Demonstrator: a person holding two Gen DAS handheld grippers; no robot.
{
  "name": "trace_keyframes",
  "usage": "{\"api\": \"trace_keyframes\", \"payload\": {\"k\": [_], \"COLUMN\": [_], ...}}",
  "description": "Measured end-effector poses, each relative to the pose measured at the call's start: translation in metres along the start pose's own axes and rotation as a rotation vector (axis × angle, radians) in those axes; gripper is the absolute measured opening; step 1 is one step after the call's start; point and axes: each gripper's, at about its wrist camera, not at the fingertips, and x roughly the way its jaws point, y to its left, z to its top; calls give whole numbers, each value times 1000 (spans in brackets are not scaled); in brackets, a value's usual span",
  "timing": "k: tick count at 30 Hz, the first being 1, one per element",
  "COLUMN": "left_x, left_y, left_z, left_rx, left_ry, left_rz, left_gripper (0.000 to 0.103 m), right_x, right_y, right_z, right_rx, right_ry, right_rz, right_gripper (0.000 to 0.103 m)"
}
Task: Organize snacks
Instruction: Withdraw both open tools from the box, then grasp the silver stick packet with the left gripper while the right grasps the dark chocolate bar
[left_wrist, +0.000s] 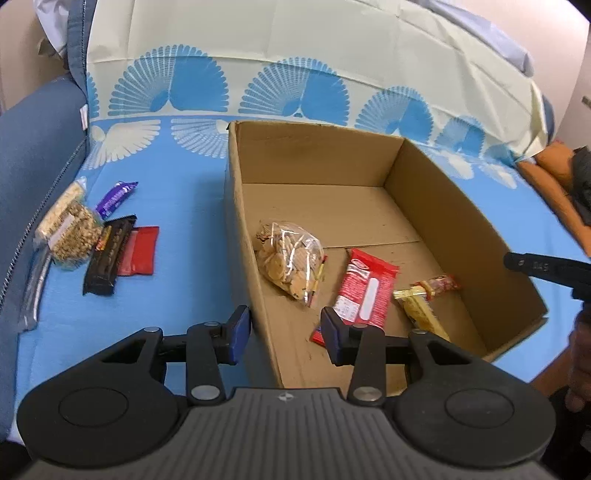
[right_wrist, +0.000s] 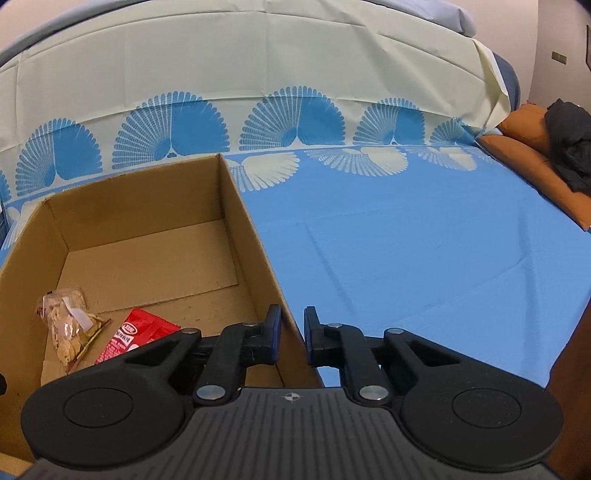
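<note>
Left gripper (left_wrist: 285, 332): nearest thing in its view, jaws part open and straddling the near-left wall of the open brown cardboard box (left_wrist: 461, 221). Nothing between the pads but that wall edge, and they don't press on it. Looks like it's placed to steady the box, or just passing over; can't tell which.

Right gripper (right_wrist: 292, 334): jaws narrow, close to shut, straddling the box's right wall. Whether the pads actually pinch the cardboard I can't tell. No snack held.

Inside the box, near end: red wrapped wafer bar (left_wrist: 364, 291), gold-and-red wrapped bar (left_wrist: 424, 306) beside it, clear bag of round biscuits (left_wrist: 291, 262) against the left wall. All lie loose and flat, so probably dropped in rather than arranged. Far half of the box is bare.

Still out on the blue sheet (left_wrist: 177, 206), left of the box: black bar (left_wrist: 109, 254), red flat packet (left_wrist: 138, 251), purple bar (left_wrist: 114, 197), clear bag of nuts (left_wrist: 74, 230), all clustered and touching. Judging by that, roughly half done; the left side is closer to that pile.
</note>
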Motion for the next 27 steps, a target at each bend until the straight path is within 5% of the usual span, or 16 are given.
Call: {"api": "trace_keyframes", "payload": {"k": [4,8,12,14,19,23,27], "left_x": [-29,-63,-73,-73,-61,-33,-4], "left_y": [12,34,75,97,138,158,166], "left_z": [-7,-21,-36,-40,-42,-41,-39], "left_rx": [20,90,83,81,67,45,37], "left_ry": [-104,-241,-258,-260,-287,-285,-247], "left_rz": [-60,-59,-43,-22,100,268,428], "left_gripper": [47,47,47,39,24,25,25], "right_x": [-11,-41,-63,-67,-77,-90,-100], "right_y": [-3,-4,11,21,45,63,80], "right_z": [-3,-6,-14,-16,-18,-24,-31], "right_rx": [16,21,-54,-92,-129,-161,-209], "right_ry": [-25,-158,-255,-273,-297,-337,-356], "right_rz": [4,91,155,173,220,288,380], "right_gripper": [15,45,47,46,46,33,32]}}
